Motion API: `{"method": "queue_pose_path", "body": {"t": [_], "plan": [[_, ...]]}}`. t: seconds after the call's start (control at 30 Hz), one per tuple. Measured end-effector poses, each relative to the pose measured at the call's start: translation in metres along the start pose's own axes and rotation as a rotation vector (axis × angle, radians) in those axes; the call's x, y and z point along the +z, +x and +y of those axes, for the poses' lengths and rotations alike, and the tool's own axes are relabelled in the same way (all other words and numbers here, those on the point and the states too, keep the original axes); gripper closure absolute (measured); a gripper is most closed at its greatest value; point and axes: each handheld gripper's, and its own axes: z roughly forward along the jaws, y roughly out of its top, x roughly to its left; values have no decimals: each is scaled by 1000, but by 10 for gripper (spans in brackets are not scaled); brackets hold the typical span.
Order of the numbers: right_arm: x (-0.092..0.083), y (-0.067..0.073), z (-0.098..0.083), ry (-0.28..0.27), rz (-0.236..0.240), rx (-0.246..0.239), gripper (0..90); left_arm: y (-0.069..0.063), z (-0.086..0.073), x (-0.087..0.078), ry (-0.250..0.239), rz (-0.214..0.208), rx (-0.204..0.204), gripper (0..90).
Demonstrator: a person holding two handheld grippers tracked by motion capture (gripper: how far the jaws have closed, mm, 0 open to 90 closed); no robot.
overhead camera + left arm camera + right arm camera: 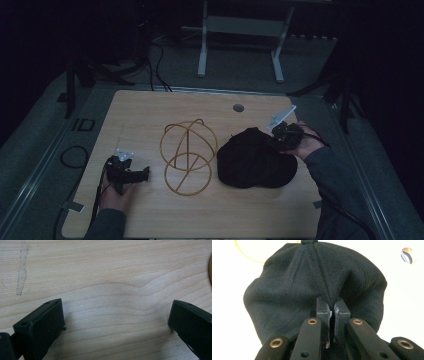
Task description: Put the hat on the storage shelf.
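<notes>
Right now I'm pinching the black cap (312,285) in my right gripper (333,312), jaws clamped on its fabric, the wire cap frame (188,156) lying just left of it, while my left gripper (131,172) is idling with jaws apart

The high view is dim and underexposed: the room around the pale wooden counter (150,215) sinks to near black, and the floor beyond reads as murky grey. The black fabric cap (255,160) loses nearly all surface detail there, and the picture is soft and slightly grainy. The left gripper view is much brighter, with even light on the wood grain, faint soft shadows beside the black fingers (45,325), and slight blur at the bottom edge. The right gripper view is overexposed: the counter around the cap blows out to white, while the cap's seams stay readable and the nearest linkage is a little soft.
</notes>
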Motion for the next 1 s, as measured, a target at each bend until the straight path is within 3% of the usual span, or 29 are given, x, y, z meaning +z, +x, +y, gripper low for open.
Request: {"method": "queue_pose_path", "body": {"t": [0.67, 1.0], "plan": [[-14, 1, 7, 18, -24, -24, 856, 0, 0, 0, 1, 0, 0, 1], [-28, 2, 11, -28, -13, -33, 856, 0, 0, 0, 2, 0, 2, 1]]}}
